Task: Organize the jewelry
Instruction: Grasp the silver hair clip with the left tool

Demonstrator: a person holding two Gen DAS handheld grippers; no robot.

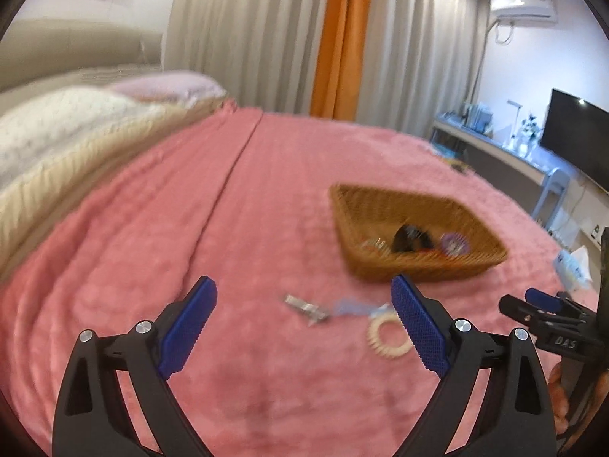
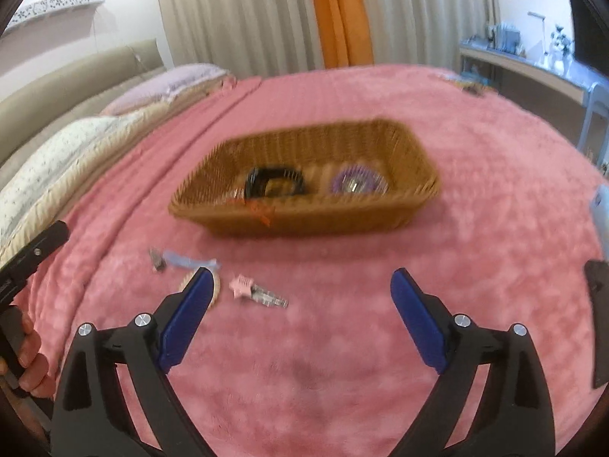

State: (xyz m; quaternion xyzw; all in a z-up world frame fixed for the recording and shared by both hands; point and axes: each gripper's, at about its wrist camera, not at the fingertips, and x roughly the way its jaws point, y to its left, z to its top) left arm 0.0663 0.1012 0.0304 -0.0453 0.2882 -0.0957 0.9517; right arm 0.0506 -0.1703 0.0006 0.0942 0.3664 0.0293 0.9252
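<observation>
Bedroom scene: a big bed (image 2: 475, 209) under a fuzzy pink blanket (image 1: 228, 228) is taking up pretty much everything, with pillows (image 1: 57, 129) lying along the left, grey and orange curtains (image 2: 266, 11) hanging behind, and a TV (image 1: 574, 133) sitting off to the right.

A brown wicker basket (image 2: 236, 217) is sitting on the blanket, already holding a black hair clip (image 2: 274, 182), a purple round piece (image 2: 357, 182) and something orange (image 2: 262, 211) hanging at the near rim.

Both tools are hovering above the blanket, neither touching anything. The left hand-held gripper (image 1: 304, 323) is sitting with its blue pads spread wide, and the right hand-held gripper (image 2: 300, 318) is spread wide too.

Loose bits are lying on the blanket in front of the basket: a cream spiral hair tie (image 1: 386, 337), partly behind the right gripper's left pad in its own view, a pale blue ribbon piece (image 2: 190, 259) just beside a small metal clip (image 1: 306, 308), and a pink star clip (image 2: 243, 285) near the hair tie. It's all pretty blurry though.
</observation>
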